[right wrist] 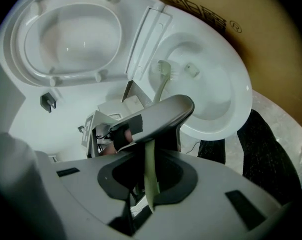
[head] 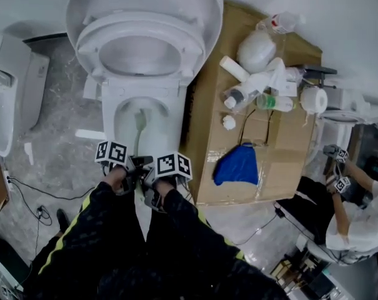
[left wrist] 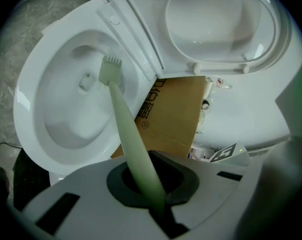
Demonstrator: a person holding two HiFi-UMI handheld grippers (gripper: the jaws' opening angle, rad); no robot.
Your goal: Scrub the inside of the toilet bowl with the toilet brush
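The white toilet bowl (head: pixel 123 114) stands with its seat and lid (head: pixel 145 17) raised. A pale green toilet brush (head: pixel 140 125) reaches down into it. Its bristle head (left wrist: pixel 110 69) is inside the bowl (left wrist: pixel 66 119) near the hinge-side wall, also seen from the other side as brush head (right wrist: pixel 164 68). My left gripper (head: pixel 123 167) and right gripper (head: pixel 156 179) sit side by side at the bowl's front rim. Both are shut on the handle: left gripper (left wrist: pixel 151 186) on the thick part (left wrist: pixel 133 144), right gripper (right wrist: pixel 149 186) on the thin end (right wrist: pixel 151 164).
A flat cardboard sheet (head: pixel 207 136) lies right of the toilet, carrying several bottles (head: pixel 257 83), a paper roll (head: pixel 313 100) and a blue cloth (head: pixel 237 165). Another toilet (head: pixel 4 105) stands at left. Cables (head: pixel 39 199) cross the floor. A second person (head: pixel 354 220) with grippers sits at right.
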